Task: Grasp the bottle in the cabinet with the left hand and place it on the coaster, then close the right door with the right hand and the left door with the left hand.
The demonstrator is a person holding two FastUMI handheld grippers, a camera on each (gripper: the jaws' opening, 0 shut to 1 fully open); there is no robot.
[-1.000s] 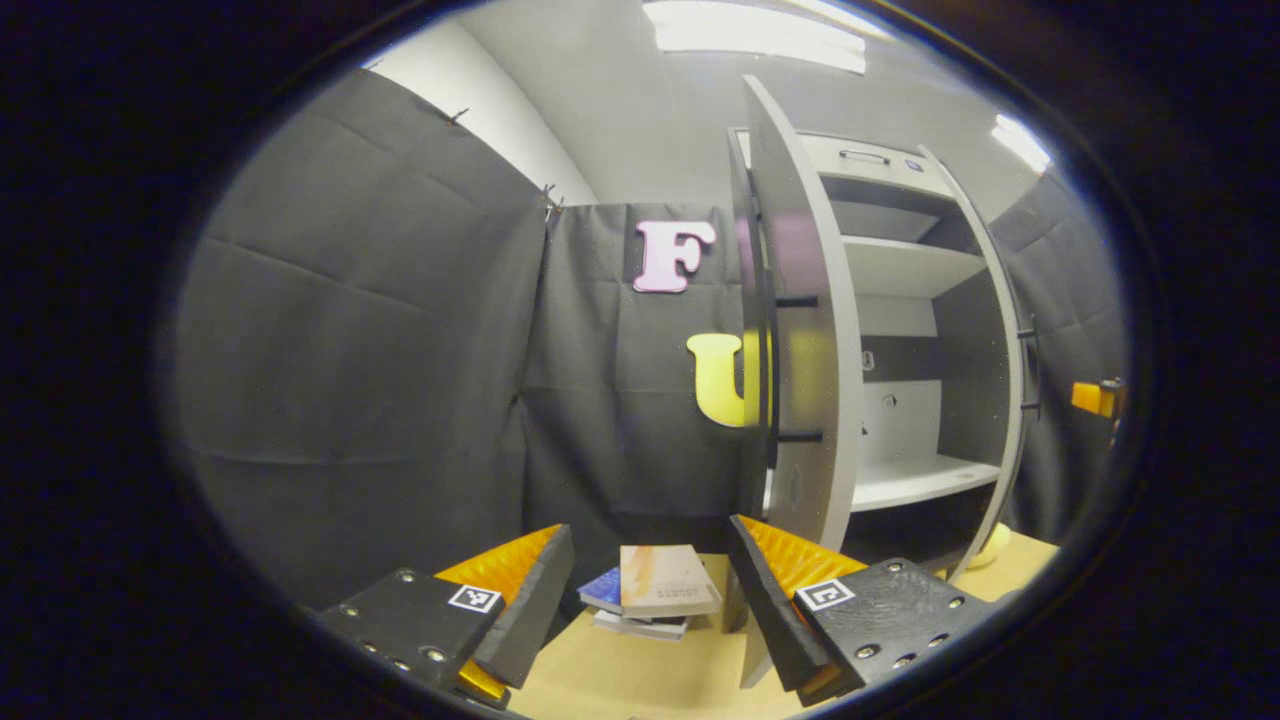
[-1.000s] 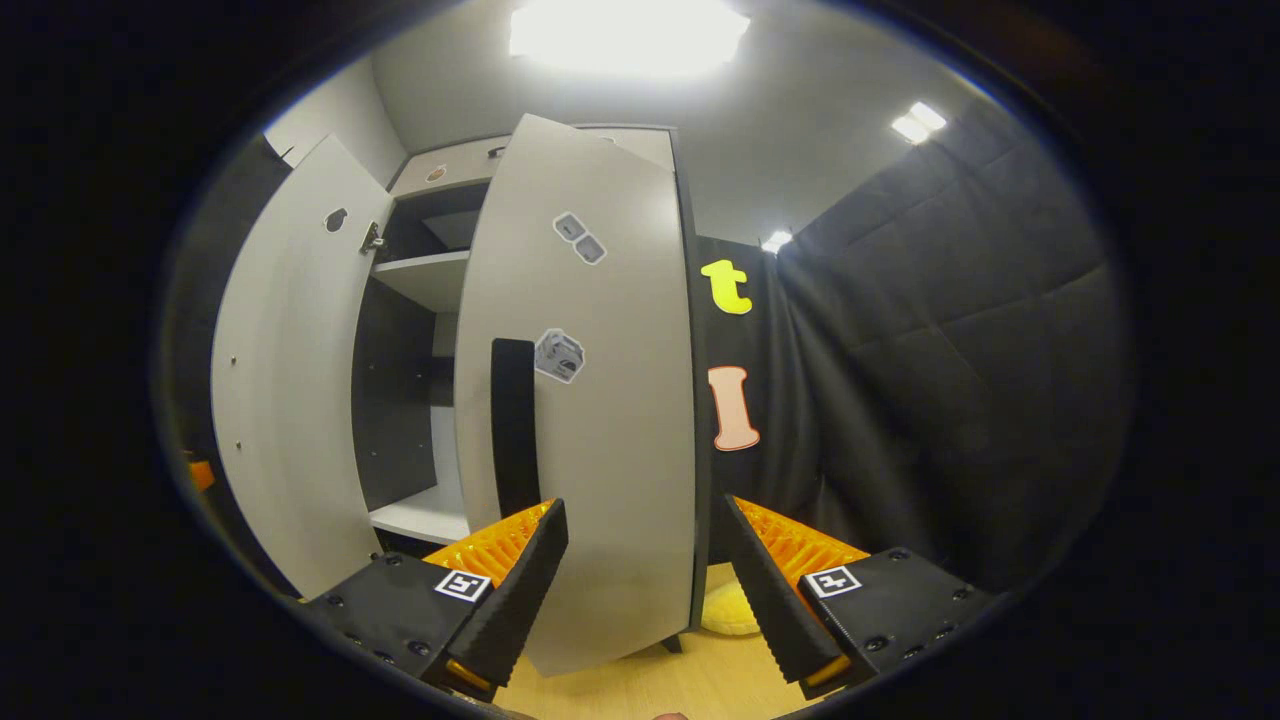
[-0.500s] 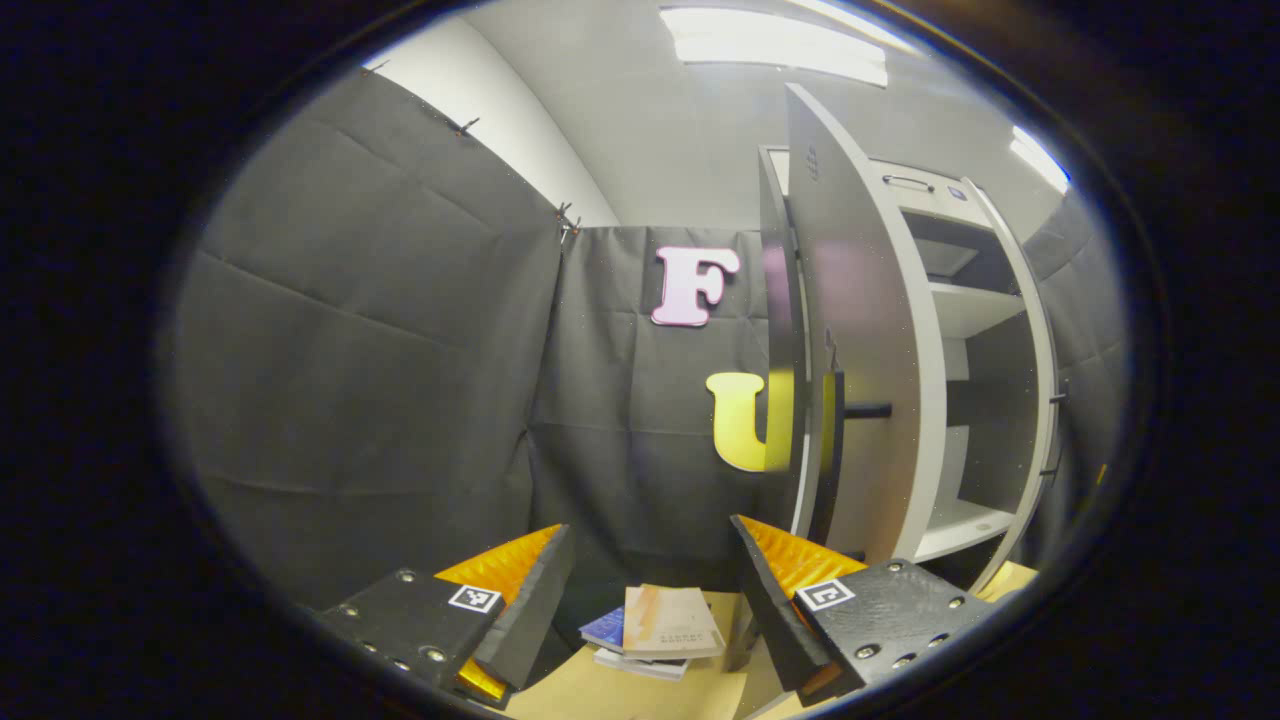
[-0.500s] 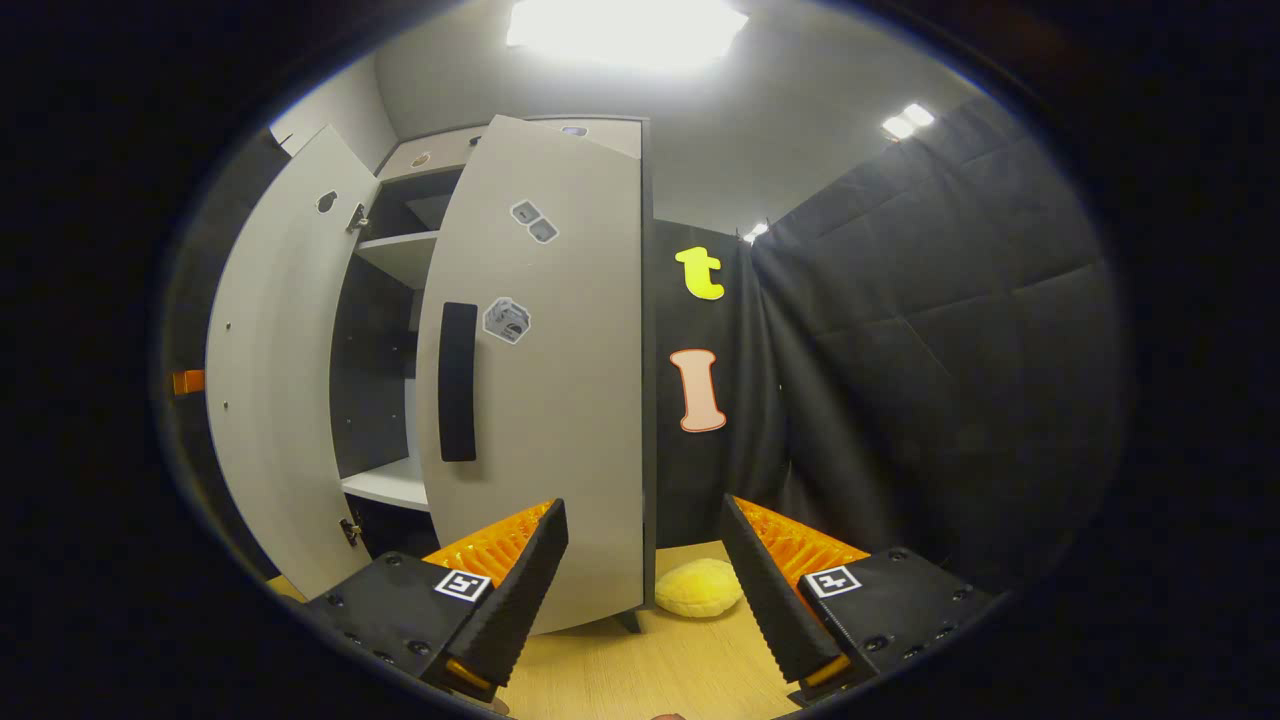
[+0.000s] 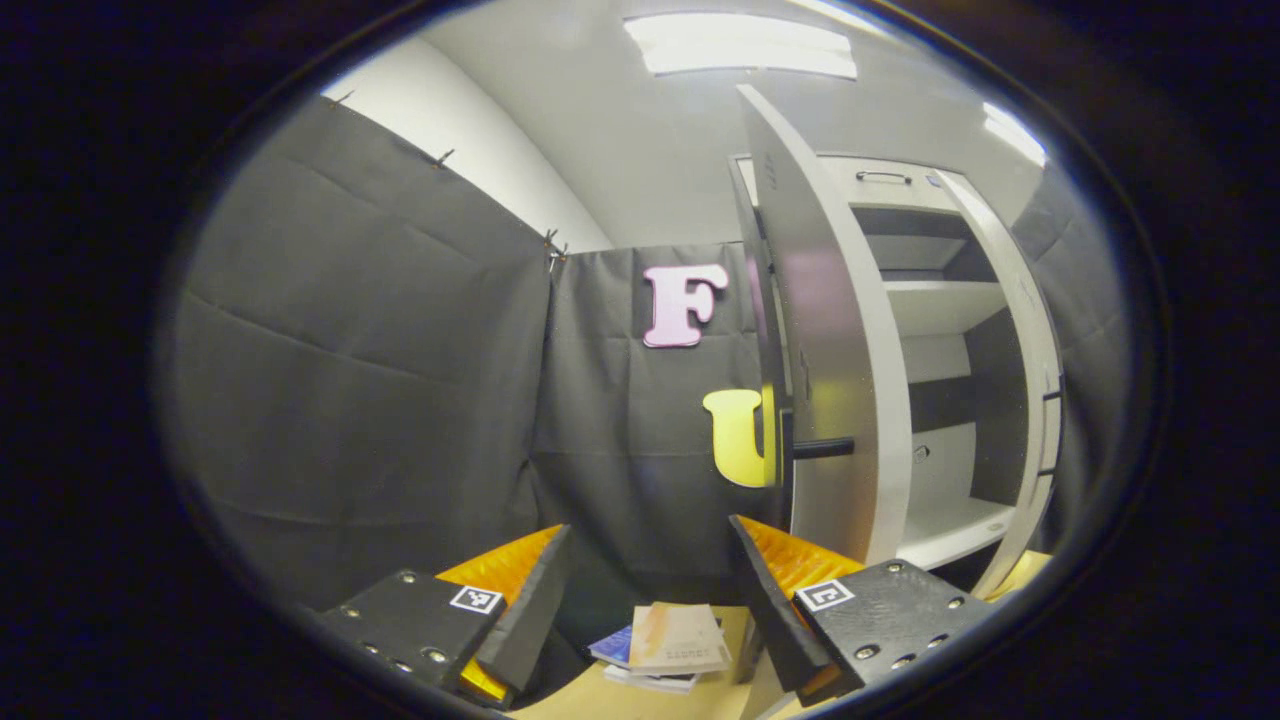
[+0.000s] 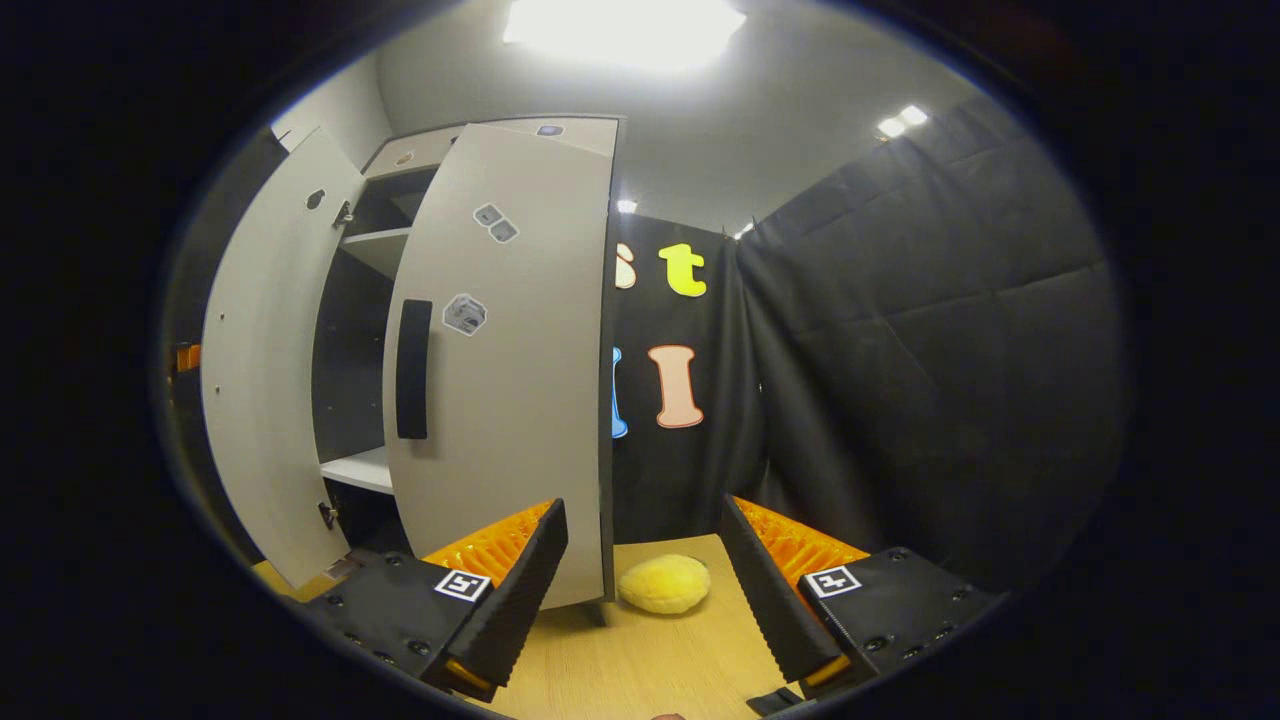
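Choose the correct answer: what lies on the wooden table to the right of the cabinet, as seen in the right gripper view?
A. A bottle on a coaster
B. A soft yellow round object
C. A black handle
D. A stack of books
B: in the right gripper view a soft yellow round object lies on the wooden table, just beyond the right door of the cabinet.

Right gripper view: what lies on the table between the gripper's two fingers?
A yellow plush lump lies on the wooden table, beside the right door's lower edge.
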